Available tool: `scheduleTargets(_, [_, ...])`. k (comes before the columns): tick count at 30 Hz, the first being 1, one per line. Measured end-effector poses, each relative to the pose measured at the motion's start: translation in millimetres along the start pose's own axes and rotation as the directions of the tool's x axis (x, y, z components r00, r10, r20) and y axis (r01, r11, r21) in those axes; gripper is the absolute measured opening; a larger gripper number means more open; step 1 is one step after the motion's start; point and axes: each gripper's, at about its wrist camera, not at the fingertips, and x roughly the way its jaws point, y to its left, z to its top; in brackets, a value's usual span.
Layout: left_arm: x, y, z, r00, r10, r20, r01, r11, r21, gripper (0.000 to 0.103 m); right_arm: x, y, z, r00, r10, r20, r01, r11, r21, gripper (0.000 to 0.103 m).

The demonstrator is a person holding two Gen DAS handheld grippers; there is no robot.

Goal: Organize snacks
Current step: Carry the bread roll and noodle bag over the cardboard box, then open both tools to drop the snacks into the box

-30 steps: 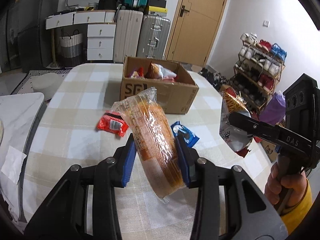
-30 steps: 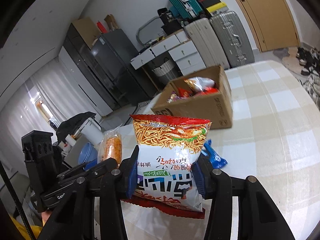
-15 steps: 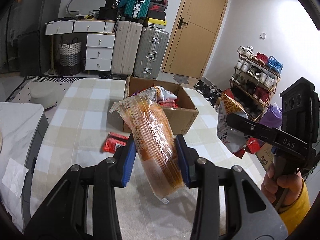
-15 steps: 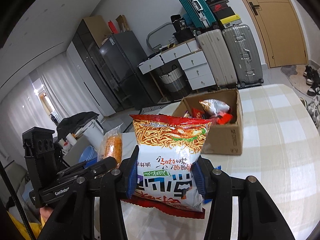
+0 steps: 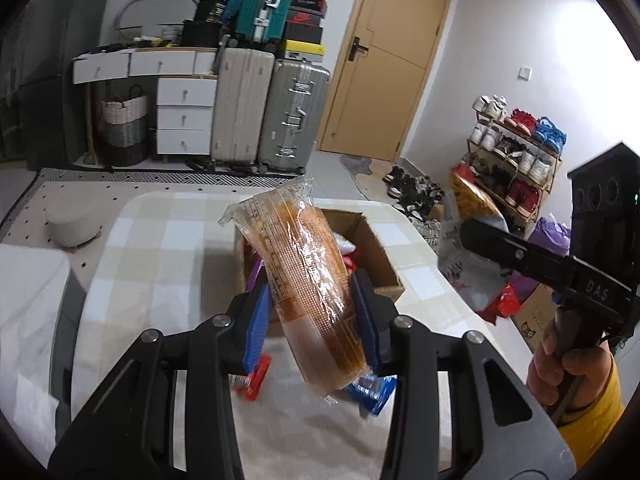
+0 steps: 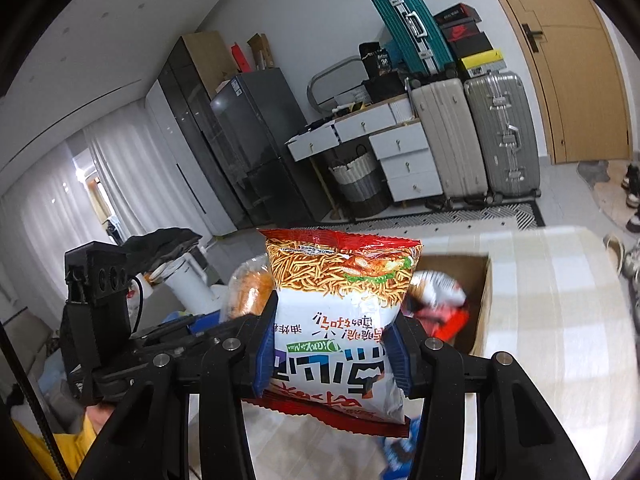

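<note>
Between blue fingers, bread packet upright

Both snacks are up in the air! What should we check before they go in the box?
1. Left hand-held gripper shut on the clear orange packet: ok.
2. Right hand-held gripper shut on the noodle bag: ok.
3. Cardboard box open at the top: ok.
4. Room left in the box: cannot tell; snacks already lie inside.
5. The two grippers apart, not bumping: ok.
6. Table all tidied: not ok; a red packet and a blue packet lie on the checked tablecloth.
</note>
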Motion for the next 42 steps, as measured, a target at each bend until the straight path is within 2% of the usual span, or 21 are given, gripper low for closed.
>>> scheduleTargets(4, [40.0,-7.6,31.0,0.999,0.026,-0.020,-0.026,0.999,0.034,0.036,22.8,-8.7,21.6,0.999,-0.042,-0.020,0.041,0.999,-0.034,0.047])
scheduleTargets(10, [105.5,-10.3,64.4,0.997,0.022,-0.077,-0.021,1.000,0.019,0.036,61.6,-32.5,40.6,0.992,-0.105,-0.062,0.103,0.994,-0.042,0.047])
scheduleTargets(18, [195.5,1.8,92.1,0.987,0.045,-0.153,-0.042,0.999,0.021,0.036,106.4,-71.9,41.2,0.981,-0.142,-0.134,0.143,0.990,0.003,0.047])
scheduleTargets(26, [271.5,12.5,103.7,0.970,0.050,-0.236,-0.039,0.998,0.051,0.036,136.9,-94.4,34.6,0.969,-0.157,-0.193,0.161,0.987,0.009,0.047])
scheduleTargets(34, [315.7,19.1,107.6,0.964,0.059,-0.258,-0.047,0.998,0.051,0.036,152.2,-103.1,25.0,0.959,-0.167,-0.229,0.174,0.985,0.011,0.047])
scheduleTargets(42, [324.0,35.3,110.3,0.970,0.071,-0.234,-0.066,0.997,0.030,0.037,150.6,-99.8,20.2,0.957,-0.173,-0.233,0.178,0.984,0.001,0.047])
